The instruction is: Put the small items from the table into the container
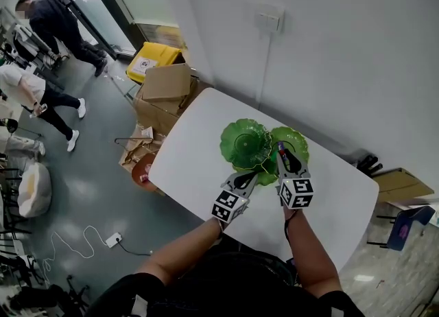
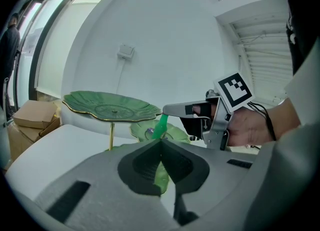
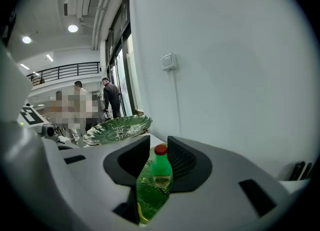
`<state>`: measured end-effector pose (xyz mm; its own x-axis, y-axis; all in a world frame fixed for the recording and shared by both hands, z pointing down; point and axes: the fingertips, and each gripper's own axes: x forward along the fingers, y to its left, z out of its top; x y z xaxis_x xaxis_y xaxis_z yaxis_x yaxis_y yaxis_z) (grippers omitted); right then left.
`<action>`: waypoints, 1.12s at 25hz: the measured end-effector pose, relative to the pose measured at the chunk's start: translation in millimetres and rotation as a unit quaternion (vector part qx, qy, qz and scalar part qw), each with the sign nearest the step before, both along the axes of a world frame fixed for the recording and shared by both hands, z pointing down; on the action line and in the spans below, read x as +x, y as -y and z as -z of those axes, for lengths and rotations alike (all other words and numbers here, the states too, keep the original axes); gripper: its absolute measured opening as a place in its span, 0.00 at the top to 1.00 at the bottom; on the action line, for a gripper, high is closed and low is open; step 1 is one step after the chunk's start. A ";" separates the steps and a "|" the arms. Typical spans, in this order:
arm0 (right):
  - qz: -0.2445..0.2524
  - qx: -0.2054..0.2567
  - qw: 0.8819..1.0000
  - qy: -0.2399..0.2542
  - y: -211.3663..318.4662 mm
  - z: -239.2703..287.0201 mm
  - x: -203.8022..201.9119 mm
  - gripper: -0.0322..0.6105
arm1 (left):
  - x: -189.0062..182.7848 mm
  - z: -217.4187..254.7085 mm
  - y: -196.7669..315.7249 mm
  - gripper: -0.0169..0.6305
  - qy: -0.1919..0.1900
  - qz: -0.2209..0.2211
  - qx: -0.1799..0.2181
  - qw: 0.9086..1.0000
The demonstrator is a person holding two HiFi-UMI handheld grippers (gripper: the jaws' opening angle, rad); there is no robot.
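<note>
1. Nearest the head camera, the person's forearms reach forward over the bench, with a gripper in each hand.
2. Left gripper: its jaws are closed tip to tip with nothing between them. It sits low beside the dishes, and it seems best parked there, out of the other hand's path.
3. Right gripper: its jaws stand partly apart, on either side of a small green bottle with a red cap, and seem to grip it near the tips.
4. The bottle hangs tilted, just over the lower dish of a green leaf-shaped stand. Whether its base touches the dish cannot be told.
5. The step in hand looks like setting the bottle down. It is best to sink it until the base rests on the lower dish and only then let the jaws widen, and by no more than clears the bottle.
6. Pulling back straight along the jaws should keep the bottle from being knocked over or rolled off the shallow rim.
7. Farther off, the upper dish on its gold stem overhangs nearby, so the gripper should keep clear of it.
</note>
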<state>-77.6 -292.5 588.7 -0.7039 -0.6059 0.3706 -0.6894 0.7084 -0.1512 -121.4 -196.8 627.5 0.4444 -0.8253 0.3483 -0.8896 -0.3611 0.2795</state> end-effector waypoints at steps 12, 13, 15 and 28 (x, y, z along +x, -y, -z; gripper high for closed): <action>-0.006 0.034 0.999 0.012 -11.6 38.4 5.6 0.79 | 1.1 26.1 -11.2 0.96 0.003 0.002 0.027 1.000; -0.007 0.036 0.999 0.013 -14.0 41.7 6.7 0.79 | 1.2 28.1 -12.8 0.96 0.004 0.002 0.029 1.000; -0.010 0.041 0.999 0.015 -18.9 48.5 9.0 0.79 | 2.5 33.4 -15.6 0.96 0.004 0.000 0.036 0.999; -0.011 0.074 0.997 0.019 -97.1 93.7 17.4 0.79 | 10.7 97.2 -55.9 0.96 0.004 -0.026 0.094 0.995</action>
<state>-60.2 -195.4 495.0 -0.7019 -0.6671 0.2497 -0.7005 0.7101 -0.0719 -110.7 -140.9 530.3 0.4864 -0.8521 0.1933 -0.8702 -0.4526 0.1947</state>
